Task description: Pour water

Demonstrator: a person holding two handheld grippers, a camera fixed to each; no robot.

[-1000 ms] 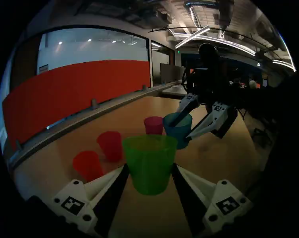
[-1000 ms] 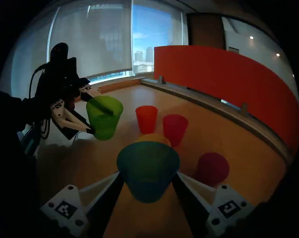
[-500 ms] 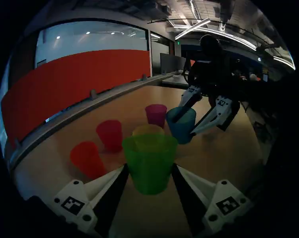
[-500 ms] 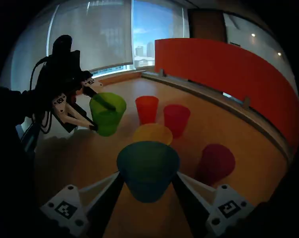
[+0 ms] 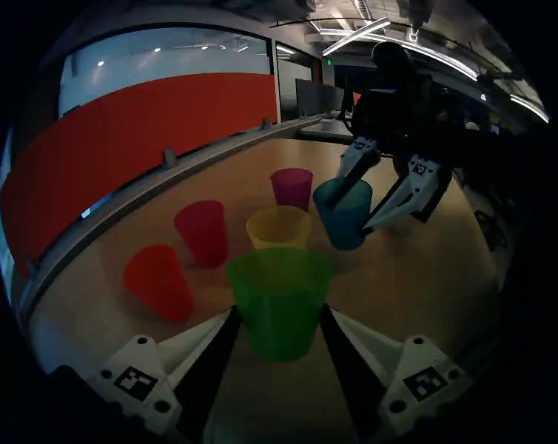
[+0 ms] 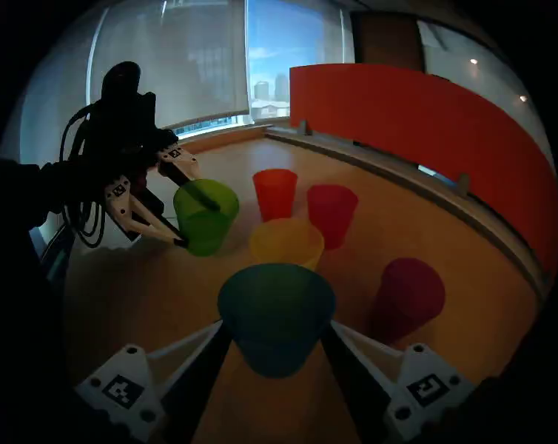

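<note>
The green cup sits upright between the fingers of your left tongs, which are closed to the cup's width and press on both of its sides. The teal cup is clamped the same way in your right tongs, also upright. Whether either cup has water in it cannot be told. The two held cups face each other across the wooden tabletop, with the yellow cup standing between them, nearer the green one in the left gripper view. Around it stand a magenta cup just beside the teal cup, then a crimson cup and an orange-red cup toward the orange wall panel along the tabletop's edge.
</note>
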